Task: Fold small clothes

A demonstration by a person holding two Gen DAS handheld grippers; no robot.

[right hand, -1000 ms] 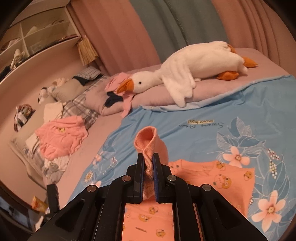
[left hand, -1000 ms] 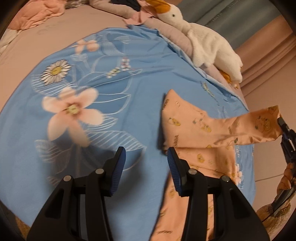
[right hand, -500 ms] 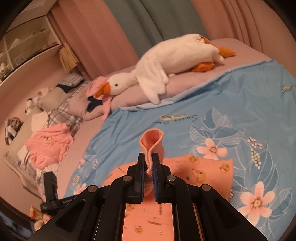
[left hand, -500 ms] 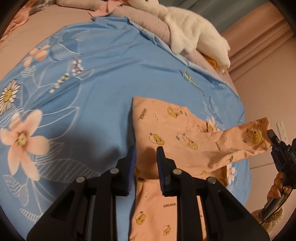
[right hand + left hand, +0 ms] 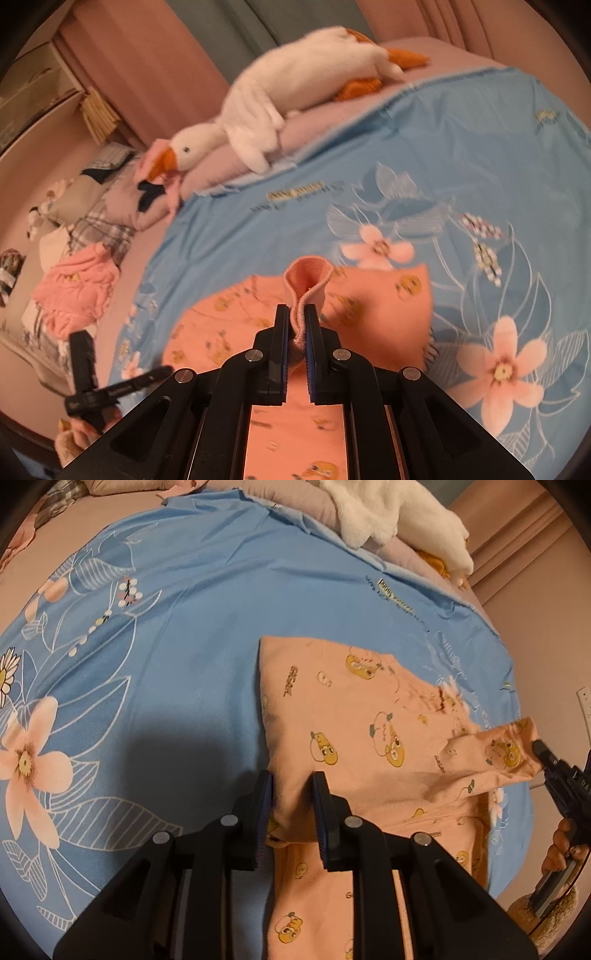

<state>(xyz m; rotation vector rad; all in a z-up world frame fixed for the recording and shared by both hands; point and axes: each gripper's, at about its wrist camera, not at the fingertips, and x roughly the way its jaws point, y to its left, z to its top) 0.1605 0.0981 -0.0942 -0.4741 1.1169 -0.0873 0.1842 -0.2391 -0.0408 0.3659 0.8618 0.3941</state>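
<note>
Lying ahead of both tongs, the blue floral bedcover (image 5: 184, 635) is carrying the peach garment (image 5: 354, 716), which is spread flat in the middle of it. The garment is now filling much more of both views than a second ago, so both hands are coming lower and closer to it. The left tongs (image 5: 291, 794) were standing wide over bare cover; now they are closing narrow on the folded left edge of the garment, with the cloth bunching between the pads. The right tongs (image 5: 297, 325) are still clamping the ribbed sleeve cuff (image 5: 307, 275), which is rising in a small loop just beyond their tips. To my judgement, the sleeve is being carried across the body for a fold.

The near part of the garment is hiding under both tongs. The white goose toy (image 5: 295, 88), far beyond the right tongs, is blurring, and the small letters on the cover are not readable.
</note>
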